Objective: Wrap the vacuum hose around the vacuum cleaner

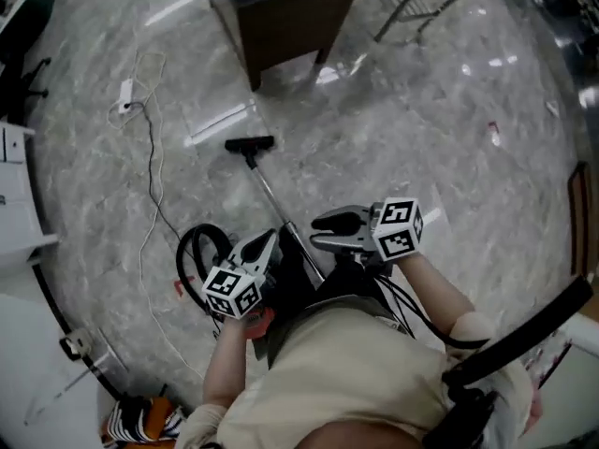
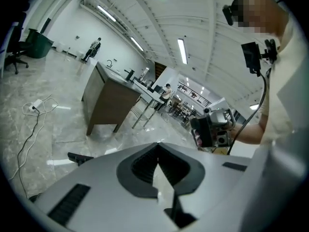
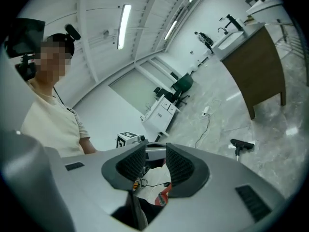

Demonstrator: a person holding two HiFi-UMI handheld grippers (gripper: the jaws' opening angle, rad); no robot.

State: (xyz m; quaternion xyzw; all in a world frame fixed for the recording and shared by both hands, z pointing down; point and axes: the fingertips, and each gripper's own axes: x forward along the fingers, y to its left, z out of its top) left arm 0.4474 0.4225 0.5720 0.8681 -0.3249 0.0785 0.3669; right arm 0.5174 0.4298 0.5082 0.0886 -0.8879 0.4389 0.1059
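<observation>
The vacuum's black floor head (image 1: pixel 249 144) lies on the marble floor, and its thin wand (image 1: pixel 271 199) runs back toward me. The black hose (image 1: pixel 192 255) loops on the floor just left of my left gripper. The cleaner's body is mostly hidden under my arms; a red part (image 3: pixel 164 193) shows between the right jaws. My left gripper (image 1: pixel 271 239) is held up in the air, jaws shut together with nothing in them (image 2: pixel 157 164). My right gripper (image 1: pixel 323 232) hangs beside it, jaws apart and empty (image 3: pixel 155 161). Neither gripper touches the hose.
A brown cabinet (image 1: pixel 290 17) stands beyond the floor head. A white power strip (image 1: pixel 126 92) and its thin cable trail across the floor at left. White furniture (image 1: pixel 14 185) lines the left edge. A black bar (image 1: pixel 524 330) crosses near my right side.
</observation>
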